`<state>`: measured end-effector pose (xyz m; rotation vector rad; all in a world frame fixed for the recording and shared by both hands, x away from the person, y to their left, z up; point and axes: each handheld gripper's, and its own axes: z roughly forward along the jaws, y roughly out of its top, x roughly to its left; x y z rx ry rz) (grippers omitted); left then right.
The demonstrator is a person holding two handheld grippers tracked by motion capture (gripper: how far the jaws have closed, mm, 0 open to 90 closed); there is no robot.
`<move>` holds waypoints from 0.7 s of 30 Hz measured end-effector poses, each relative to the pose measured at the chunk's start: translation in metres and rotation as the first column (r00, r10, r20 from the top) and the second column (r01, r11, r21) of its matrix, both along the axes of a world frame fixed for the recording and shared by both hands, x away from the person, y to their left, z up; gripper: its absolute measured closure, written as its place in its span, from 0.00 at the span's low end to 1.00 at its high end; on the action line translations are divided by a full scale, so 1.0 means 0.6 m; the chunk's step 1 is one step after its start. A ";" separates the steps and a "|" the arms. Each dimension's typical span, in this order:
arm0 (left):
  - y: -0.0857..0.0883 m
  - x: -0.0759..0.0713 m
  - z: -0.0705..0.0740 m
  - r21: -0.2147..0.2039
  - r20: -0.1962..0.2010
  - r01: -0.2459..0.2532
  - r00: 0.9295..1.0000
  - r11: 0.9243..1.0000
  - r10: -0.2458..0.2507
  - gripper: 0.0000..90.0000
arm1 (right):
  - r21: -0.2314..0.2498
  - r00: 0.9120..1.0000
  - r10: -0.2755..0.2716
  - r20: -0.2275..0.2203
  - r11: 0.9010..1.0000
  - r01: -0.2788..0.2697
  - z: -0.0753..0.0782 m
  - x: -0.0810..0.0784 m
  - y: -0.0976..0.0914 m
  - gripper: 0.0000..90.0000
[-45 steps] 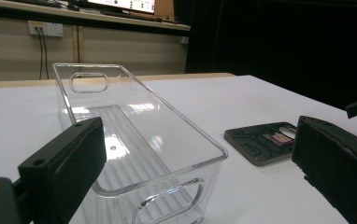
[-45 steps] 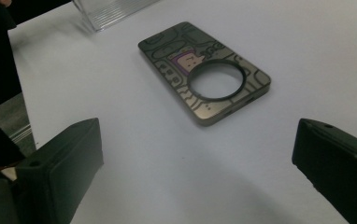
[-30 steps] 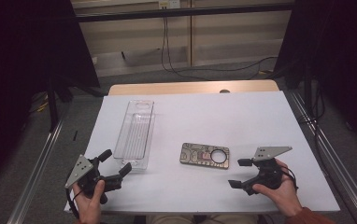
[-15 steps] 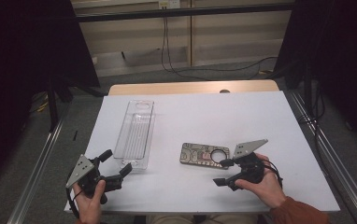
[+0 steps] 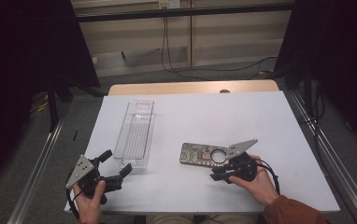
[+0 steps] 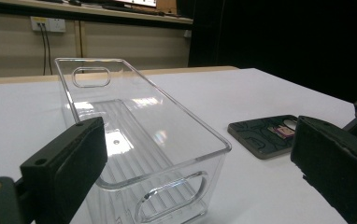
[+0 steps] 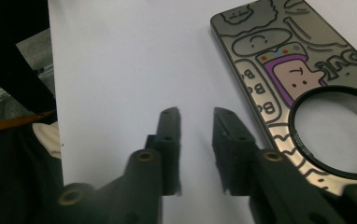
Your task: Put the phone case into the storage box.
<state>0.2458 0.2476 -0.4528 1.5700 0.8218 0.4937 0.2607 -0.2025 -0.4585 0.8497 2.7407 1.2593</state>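
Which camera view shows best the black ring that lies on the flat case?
The right gripper view: the black ring is close and sharp on the flat case. The high view shows it small. In the left gripper view the case shows, but the ring cannot be told.

Letters "B" — on the cartoon-printed flat case [image 7: 279, 79].

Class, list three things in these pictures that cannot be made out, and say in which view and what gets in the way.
1. Patterned case, left gripper view: its far end is covered by the left gripper's own jaw.
2. Black ring, right gripper view: cut off by the right edge.
3. Lettering on the case, high view: too small to read.
4. Clear bin, high view: its see-through walls are faint, so their height is hard to judge.
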 end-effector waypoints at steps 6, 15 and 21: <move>0.001 0.000 -0.001 0.003 -0.004 0.005 1.000 1.000 -0.005 0.04 | -0.040 1.000 -0.011 0.003 0.999 0.011 -0.007 0.007 -0.003 1.00; -0.001 0.000 -0.001 -0.005 -0.003 0.006 1.000 1.000 -0.006 0.04 | -0.071 1.000 -0.023 -0.016 0.997 0.021 -0.020 0.017 -0.007 1.00; -0.001 0.000 -0.001 -0.003 -0.003 0.002 1.000 1.000 -0.002 0.04 | -0.089 0.999 -0.026 -0.031 0.996 0.023 -0.029 0.022 -0.009 1.00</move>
